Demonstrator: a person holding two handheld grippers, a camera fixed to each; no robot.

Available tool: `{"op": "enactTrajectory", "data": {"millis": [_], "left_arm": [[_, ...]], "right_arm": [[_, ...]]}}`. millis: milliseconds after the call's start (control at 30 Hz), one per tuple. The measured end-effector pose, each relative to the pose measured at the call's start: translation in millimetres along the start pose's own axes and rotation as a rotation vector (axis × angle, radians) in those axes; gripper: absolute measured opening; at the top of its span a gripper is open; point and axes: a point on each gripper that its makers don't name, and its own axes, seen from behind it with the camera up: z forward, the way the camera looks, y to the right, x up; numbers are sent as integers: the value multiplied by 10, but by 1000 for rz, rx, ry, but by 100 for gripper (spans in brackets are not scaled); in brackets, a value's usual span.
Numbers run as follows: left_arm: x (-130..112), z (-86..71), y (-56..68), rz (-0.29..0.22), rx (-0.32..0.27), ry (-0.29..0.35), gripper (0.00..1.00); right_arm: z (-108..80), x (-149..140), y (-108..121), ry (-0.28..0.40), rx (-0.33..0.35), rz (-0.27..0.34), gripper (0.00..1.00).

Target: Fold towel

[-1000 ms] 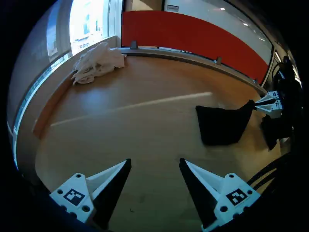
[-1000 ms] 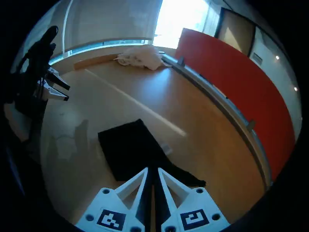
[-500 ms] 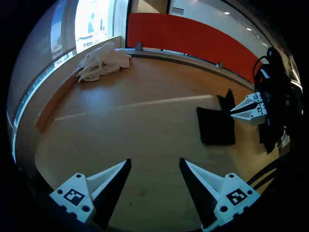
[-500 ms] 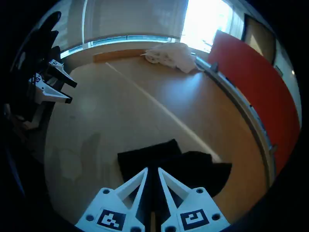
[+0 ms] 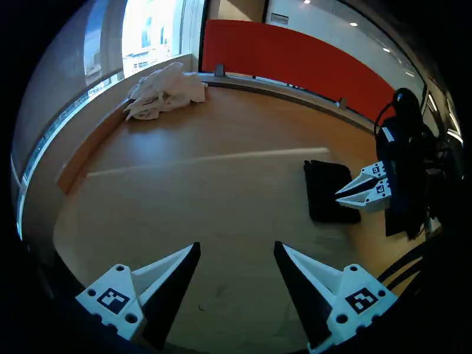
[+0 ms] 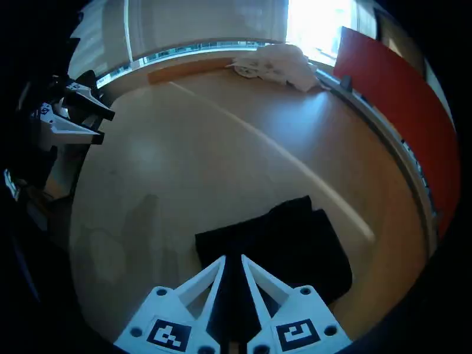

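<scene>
A black towel (image 5: 327,187) lies folded into a narrow rectangle on the wooden table (image 5: 200,189), at the right in the left gripper view. My right gripper (image 5: 337,197) rests low over the towel's near edge, held by a dark-sleeved arm. In the right gripper view the towel (image 6: 289,242) lies just beyond my right gripper (image 6: 233,261), whose fingers are pressed together with dark cloth between them. My left gripper (image 5: 236,251) stands open above bare table, well away from the towel; from the other side it appears at the far left (image 6: 106,125).
A crumpled white cloth pile (image 5: 166,91) sits in the far corner by the window (image 6: 277,59). A red panel (image 5: 295,56) and a metal rail run along the table's back edge. Bare wood (image 6: 177,153) stretches between the two grippers.
My right gripper carried the towel's lifted end across and down, so the towel went from a raised flap to a flat, narrower fold. The left gripper stayed open and barely moved.
</scene>
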Motion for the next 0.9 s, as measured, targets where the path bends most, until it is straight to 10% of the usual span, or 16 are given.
{"op": "enactTrajectory", "data": {"millis": [133, 267, 900], "left_arm": [[3, 18, 26, 9, 0, -2, 93], [0, 29, 46, 17, 1, -6, 92], [61, 79, 82, 24, 6, -4, 92]], "right_arm": [[-25, -15, 9, 3, 1, 10, 22], [-54, -32, 20, 8, -1, 18, 63], [-304, -439, 95, -7, -66, 79, 68]]}}
